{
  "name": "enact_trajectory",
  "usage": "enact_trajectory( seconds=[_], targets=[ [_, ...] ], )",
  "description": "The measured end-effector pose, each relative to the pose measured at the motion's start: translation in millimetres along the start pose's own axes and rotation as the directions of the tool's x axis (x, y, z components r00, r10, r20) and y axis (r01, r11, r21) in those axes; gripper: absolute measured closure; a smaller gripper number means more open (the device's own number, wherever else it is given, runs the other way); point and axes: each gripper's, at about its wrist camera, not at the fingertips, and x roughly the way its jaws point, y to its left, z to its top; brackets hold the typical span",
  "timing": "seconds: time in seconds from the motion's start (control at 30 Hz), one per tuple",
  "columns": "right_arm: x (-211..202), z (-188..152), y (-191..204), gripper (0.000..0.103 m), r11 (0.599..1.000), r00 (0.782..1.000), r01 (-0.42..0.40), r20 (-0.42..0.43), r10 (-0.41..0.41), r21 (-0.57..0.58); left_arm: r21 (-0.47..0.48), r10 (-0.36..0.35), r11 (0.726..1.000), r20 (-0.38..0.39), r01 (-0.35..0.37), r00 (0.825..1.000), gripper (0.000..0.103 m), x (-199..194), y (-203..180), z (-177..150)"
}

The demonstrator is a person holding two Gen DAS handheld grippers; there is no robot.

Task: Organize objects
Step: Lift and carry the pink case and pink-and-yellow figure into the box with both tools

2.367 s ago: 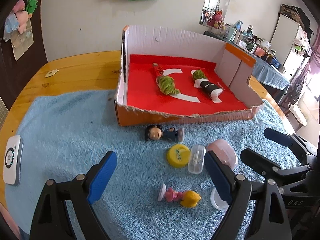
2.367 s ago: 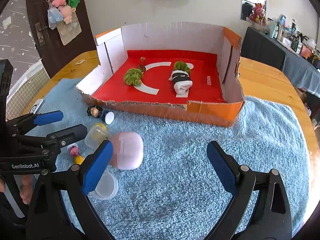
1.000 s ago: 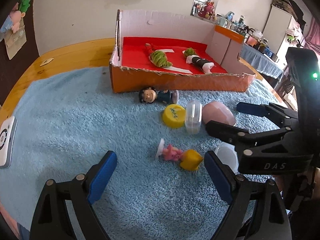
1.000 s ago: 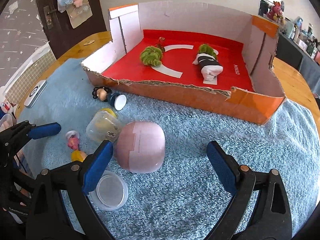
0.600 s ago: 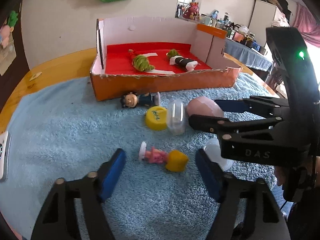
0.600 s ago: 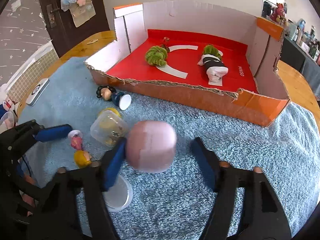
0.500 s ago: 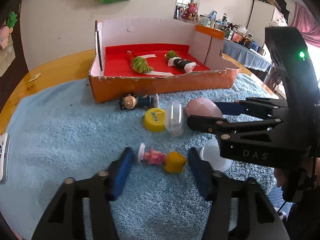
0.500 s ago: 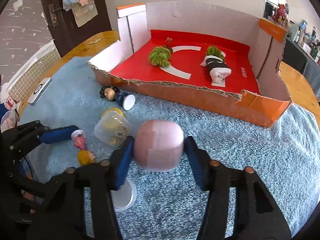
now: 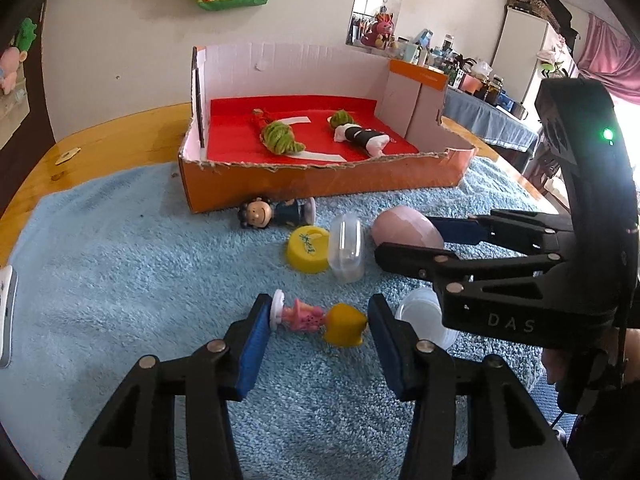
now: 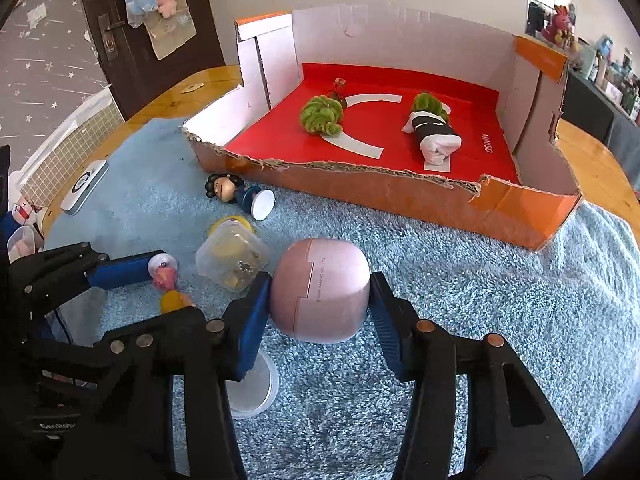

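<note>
A: What is hard to read here?
B: Under the right tongs (image 10: 320, 300) a round white lid (image 10: 256, 388) is half covered by the left finger, and the print on the pink egg-shaped case (image 10: 320, 290) is too small to make out. The clear capsule (image 10: 231, 258) hides most of the yellow cap (image 9: 308, 249) in the right wrist view.

A: And the tongs themselves?
B: The right tongs are closed onto the pink egg-shaped case — both blue pads press its sides, on the blue towel (image 10: 500, 300) covering the bench. The left tongs (image 9: 318, 334) are narrowed around the pink-and-yellow figurine (image 9: 318, 319): the left pad meets its white base, while a thin gap seems to remain at the yellow head — I cannot tell whether the grip is complete.

A: Where does everything else lie?
B: A dark-haired doll (image 9: 276, 213) lies just in front of the cardboard box (image 9: 320, 180). Inside, on the red floor, rest a green yarn toy (image 10: 322, 115) and a black-and-white wrapped toy (image 10: 432, 136), apart from each other.
</note>
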Motion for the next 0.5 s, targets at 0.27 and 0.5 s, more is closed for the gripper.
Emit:
enact_trajectory(
  seconds=[0.27,0.5],
  targets=[
    [-6.1,-2.0,-2.7,0.056,1.000,1.000,0.000,0.017,0.000,0.014,-0.014,0.006,1.000,0.012,-0.006,1.000,0.052,0.1,0.7,2.8],
    [-13.1,-4.9,-5.4,0.056,1.000,0.999,0.002,0.036,-0.003,0.025,-0.033,0.010,0.999,0.029,-0.009,1.000,0.052,-2.6,5.6,6.7]
  ],
)
